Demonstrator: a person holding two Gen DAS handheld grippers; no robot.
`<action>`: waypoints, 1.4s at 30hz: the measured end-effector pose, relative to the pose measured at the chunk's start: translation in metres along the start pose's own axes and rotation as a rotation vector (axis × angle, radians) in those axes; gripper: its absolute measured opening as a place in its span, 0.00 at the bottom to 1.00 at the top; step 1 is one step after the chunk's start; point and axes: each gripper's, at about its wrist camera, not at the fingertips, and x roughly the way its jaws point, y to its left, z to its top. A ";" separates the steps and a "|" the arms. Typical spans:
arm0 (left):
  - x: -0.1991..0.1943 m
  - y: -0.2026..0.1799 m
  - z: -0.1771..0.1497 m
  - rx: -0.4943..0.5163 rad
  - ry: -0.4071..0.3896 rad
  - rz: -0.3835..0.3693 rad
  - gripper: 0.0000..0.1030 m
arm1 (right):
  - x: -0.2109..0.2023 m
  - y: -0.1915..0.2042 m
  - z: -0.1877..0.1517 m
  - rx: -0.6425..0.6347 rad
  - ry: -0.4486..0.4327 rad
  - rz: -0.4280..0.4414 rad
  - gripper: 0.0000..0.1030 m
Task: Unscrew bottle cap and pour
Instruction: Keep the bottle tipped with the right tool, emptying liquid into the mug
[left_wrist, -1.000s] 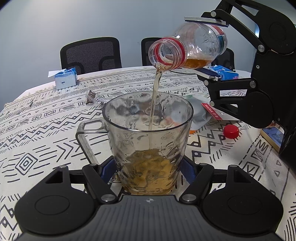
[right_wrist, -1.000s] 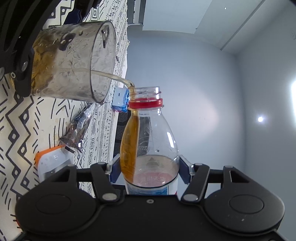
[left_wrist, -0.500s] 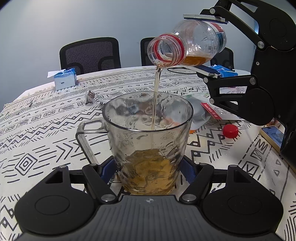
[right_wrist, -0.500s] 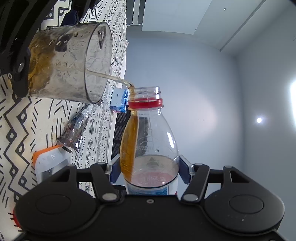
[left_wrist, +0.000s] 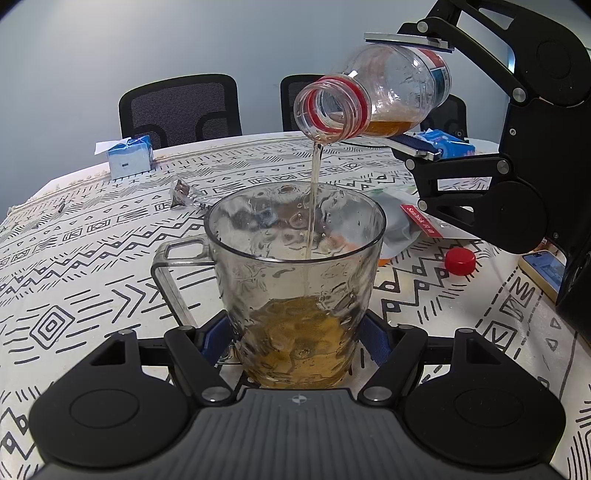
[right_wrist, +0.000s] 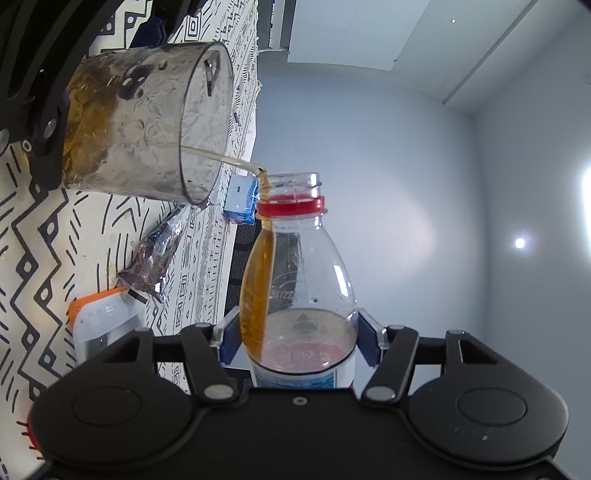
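- Above the mug's open mouth, the plastic bottle (left_wrist: 399, 92) lies tipped almost level, its uncapped neck with the red ring pointing down and toward the left wrist camera.
- A thin amber stream (left_wrist: 314, 206) falls from the bottle's lip into the clear glass mug (left_wrist: 295, 266), which stands on the bench (left_wrist: 92, 266) with amber liquid pooled in its bottom part.
- A shallow band of amber liquid lies along the bottle's lower side; in the right wrist view it runs along the left wall of the bottle (right_wrist: 299, 288) up to the neck.
- The right tool (left_wrist: 413, 96) holds the bottle by its labelled body, one finger pressed on top and one beneath; in its own view the blue pads (right_wrist: 365, 339) press on both sides of the label.
- The left tool (left_wrist: 295, 332) is closed on the mug's base, blue pads tight against the glass on either side, with the mug's handle (left_wrist: 173, 273) turned to the left.
- The red bottle cap (left_wrist: 460, 261) lies on the bench to the right of the mug, apart from it.
- A white pouch with a red strip (left_wrist: 406, 229) lies behind the mug, near the cap.
- A crumpled clear wrapper (left_wrist: 184, 194) lies further back on the left, and a blue-and-white carton (left_wrist: 129, 160) stands near the bench's far edge.
- A blue packet (left_wrist: 448, 146) rests at the far right, under the right tool.
- A phone (left_wrist: 543, 267) lies at the right edge of the bench.
- Two black mesh chairs (left_wrist: 181, 107) stand behind the bench, against a plain grey wall.
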 end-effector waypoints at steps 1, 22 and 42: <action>0.000 0.000 0.000 0.000 0.000 0.000 0.69 | 0.000 0.000 0.000 -0.001 0.000 0.000 0.63; -0.001 -0.001 0.000 0.001 0.000 0.000 0.69 | -0.005 0.001 0.001 -0.015 0.003 0.004 0.63; -0.002 -0.001 -0.001 -0.004 0.000 -0.001 0.69 | -0.006 -0.001 0.003 -0.032 -0.014 -0.005 0.63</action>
